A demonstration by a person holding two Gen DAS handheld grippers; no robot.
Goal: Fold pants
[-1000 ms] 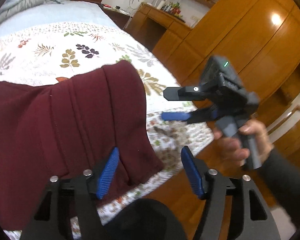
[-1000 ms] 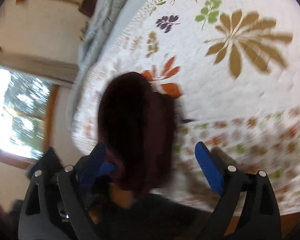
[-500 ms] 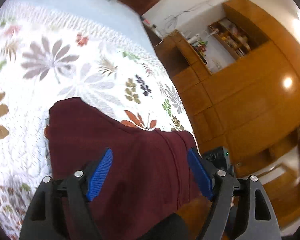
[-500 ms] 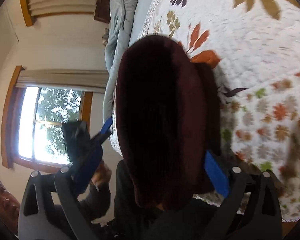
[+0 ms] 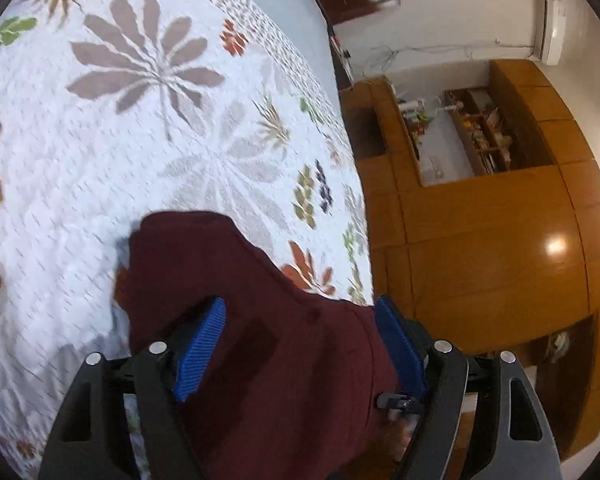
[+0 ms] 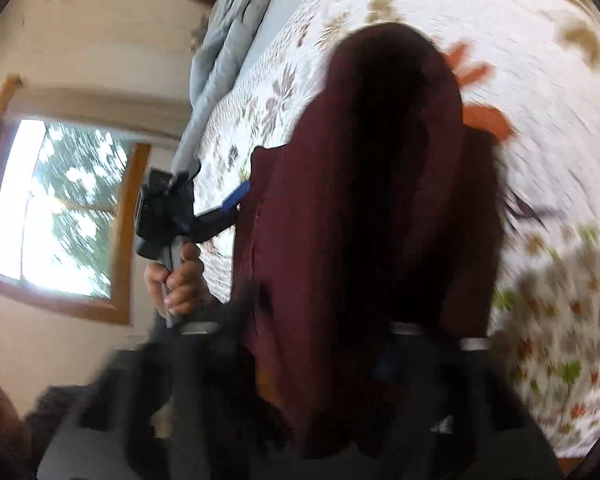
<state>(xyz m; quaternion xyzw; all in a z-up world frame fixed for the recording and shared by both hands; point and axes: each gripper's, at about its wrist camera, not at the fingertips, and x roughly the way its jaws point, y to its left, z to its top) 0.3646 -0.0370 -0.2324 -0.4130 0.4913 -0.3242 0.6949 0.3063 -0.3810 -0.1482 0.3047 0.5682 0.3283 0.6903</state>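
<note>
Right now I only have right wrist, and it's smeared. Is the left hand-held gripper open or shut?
Observer: Open. In left wrist, the left hand-held gripper has its blue pads wide apart, with the maroon pants filling the gap.
Operator: Pants' far end?
Observer: It lies on the floral bedspread, in from the bed's side edge.
Operator: What's past that edge?
Observer: Wooden cabinets with an open shelf nook.

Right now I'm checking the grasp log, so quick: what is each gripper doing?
Left gripper: open, fingers either side of the maroon pants, not pinching.
Right gripper: too blurred, cannot tell; the pants lie across it.
</note>
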